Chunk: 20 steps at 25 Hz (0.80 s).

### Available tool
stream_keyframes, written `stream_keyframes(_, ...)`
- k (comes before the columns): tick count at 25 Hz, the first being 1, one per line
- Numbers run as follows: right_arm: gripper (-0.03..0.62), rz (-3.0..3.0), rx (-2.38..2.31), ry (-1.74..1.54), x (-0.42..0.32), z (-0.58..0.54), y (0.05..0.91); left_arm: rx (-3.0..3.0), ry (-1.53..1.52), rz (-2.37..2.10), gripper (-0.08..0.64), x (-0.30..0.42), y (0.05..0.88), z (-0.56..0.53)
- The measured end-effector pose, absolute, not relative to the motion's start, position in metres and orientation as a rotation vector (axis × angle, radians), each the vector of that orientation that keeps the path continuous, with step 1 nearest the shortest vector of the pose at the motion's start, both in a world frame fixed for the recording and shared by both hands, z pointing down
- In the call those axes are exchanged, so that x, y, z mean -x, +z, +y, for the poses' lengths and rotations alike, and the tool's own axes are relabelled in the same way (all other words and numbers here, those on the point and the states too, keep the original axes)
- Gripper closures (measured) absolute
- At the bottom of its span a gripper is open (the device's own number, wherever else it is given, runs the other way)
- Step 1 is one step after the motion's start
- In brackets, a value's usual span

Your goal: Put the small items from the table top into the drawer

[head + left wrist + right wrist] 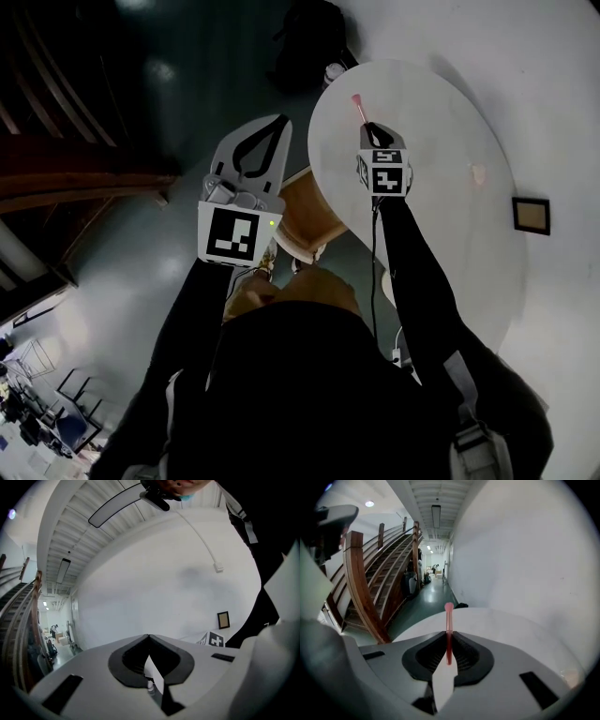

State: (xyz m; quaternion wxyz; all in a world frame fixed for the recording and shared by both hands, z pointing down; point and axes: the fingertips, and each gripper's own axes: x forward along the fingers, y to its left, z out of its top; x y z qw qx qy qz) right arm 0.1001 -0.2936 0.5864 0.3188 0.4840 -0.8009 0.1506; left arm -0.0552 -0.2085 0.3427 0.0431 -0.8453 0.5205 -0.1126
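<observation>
- The right gripper (449, 634) had its dark, ribbed fingers (429, 656) closed on a thin pink stick (448, 620). The stick was a slender straight rod with a small rounded knob at its far end. Its shaft ran up the seam between the pads and poked out past the tips.
- From above, that stick sat over the near left part of the bench (441, 122), a smooth, matt white top with a rounded outline. I couldn't tell whether the knob touched the surface.
- The left gripper (149, 638) was held off the bench's edge, above the glossy dark-green floor (159, 234). Its fingers were pressed together tip to tip with nothing between them, and its pale shell was smooth and broad.
- The drawer (302, 211), pale wood with a rounded corner, stood out from under the bench's rim. From above it lay between the two grippers.
- A faint pink speck (478, 173) lay well apart on the bench top, too small to make out.
- A small dark picture frame (531, 215) with a tan centre sat just beside the bench's right rim. I couldn't tell whether it was on the bench.
</observation>
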Motion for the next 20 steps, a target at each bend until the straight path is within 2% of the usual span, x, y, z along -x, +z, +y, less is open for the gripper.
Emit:
stream_keyframes(11,0.529,-2.264,-1.612,0.175,-0.095,-0.244,0.441,2.648,-0.198,1.429,0.545,0.053,0.309,-0.202)
stream_keyframes(20,0.529,-2.287,-1.787,0.048,-0.097,-0.181,0.369,2.714,-0.121,1.314,0.545,0.045,0.295,-0.181)
